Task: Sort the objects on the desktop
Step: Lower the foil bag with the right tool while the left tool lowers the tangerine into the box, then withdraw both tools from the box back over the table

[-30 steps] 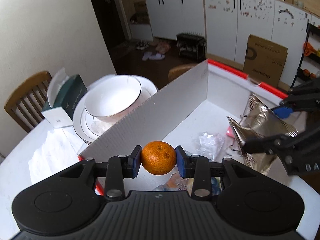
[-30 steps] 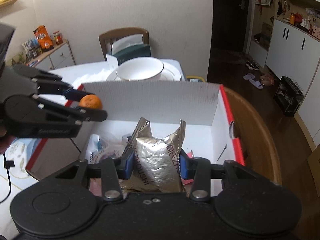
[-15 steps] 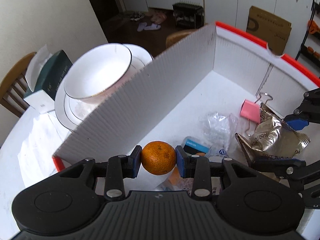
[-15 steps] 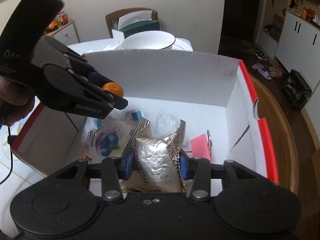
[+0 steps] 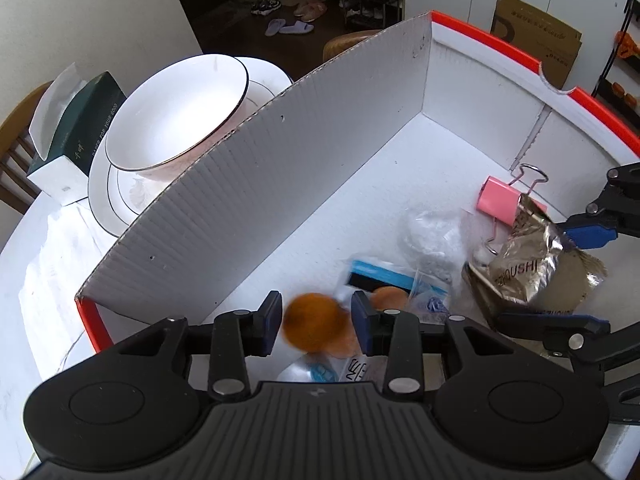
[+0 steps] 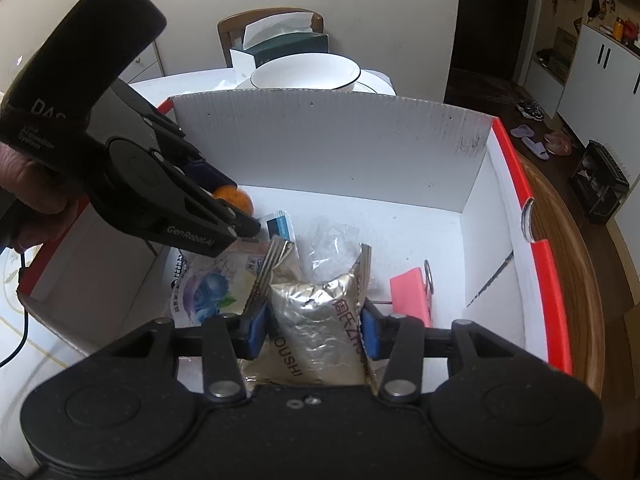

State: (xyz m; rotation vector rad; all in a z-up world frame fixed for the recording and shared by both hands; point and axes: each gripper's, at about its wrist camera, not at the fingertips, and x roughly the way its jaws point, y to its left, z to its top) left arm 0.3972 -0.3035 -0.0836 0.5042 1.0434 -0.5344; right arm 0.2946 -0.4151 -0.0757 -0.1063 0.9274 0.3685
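Observation:
A white cardboard box with red rims [image 5: 280, 184] [image 6: 332, 148] holds several small items. My left gripper [image 5: 316, 324] is inside the box near its left wall, jaws parted. A blurred orange tangerine [image 5: 314, 322] sits between them with a gap on each side; it also shows in the right wrist view [image 6: 236, 200]. My right gripper [image 6: 312, 332] is shut on a silver foil snack bag [image 6: 316, 332] [image 5: 536, 268] low over the box floor.
In the box lie a pink binder clip [image 5: 502, 200] [image 6: 412, 296], a clear plastic bag [image 5: 432, 232], a blue-white packet [image 5: 380, 276] and a blueberry-print pouch [image 6: 208, 288]. Behind the box stand a white bowl on plates [image 5: 176, 112] and a green tissue box [image 5: 72, 128].
Both grippers moved down into the box. My left gripper's jaws have opened and the tangerine has come loose between them, blurred by motion. The right gripper still holds the foil bag.

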